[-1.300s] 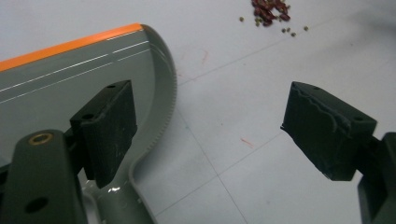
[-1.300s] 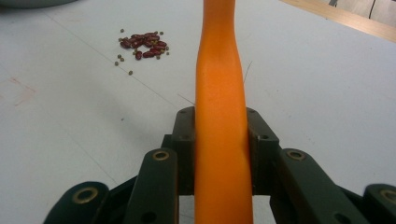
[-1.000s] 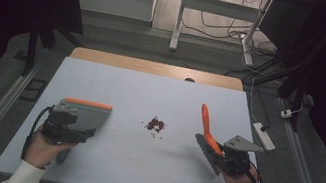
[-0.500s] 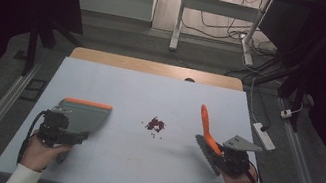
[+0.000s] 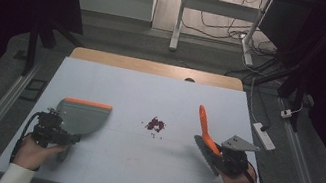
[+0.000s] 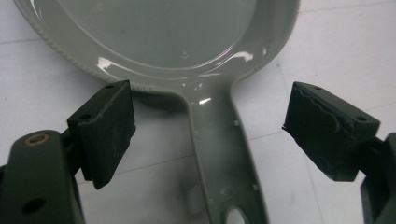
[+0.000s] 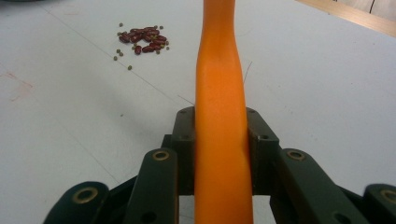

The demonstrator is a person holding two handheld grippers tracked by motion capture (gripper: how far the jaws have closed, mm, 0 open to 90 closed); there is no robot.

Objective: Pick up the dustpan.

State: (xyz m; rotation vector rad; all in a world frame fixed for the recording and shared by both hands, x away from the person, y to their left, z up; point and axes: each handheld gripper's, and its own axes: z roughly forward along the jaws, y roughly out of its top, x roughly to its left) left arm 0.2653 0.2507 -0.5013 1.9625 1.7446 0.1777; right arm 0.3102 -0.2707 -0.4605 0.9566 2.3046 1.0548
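White table (image 5: 101, 172) – grey dustpan (image 5: 83, 116) empty, beans (image 5: 155, 124) lying beside it

Two hands at the table's near edge, each holding a gripper.

The left gripper (image 5: 72, 139), low at the near left, has its jaws spread wide with nothing pressed between them. The right gripper (image 5: 215, 154), at the near right, has its jaws clamped together, pointing up and away.
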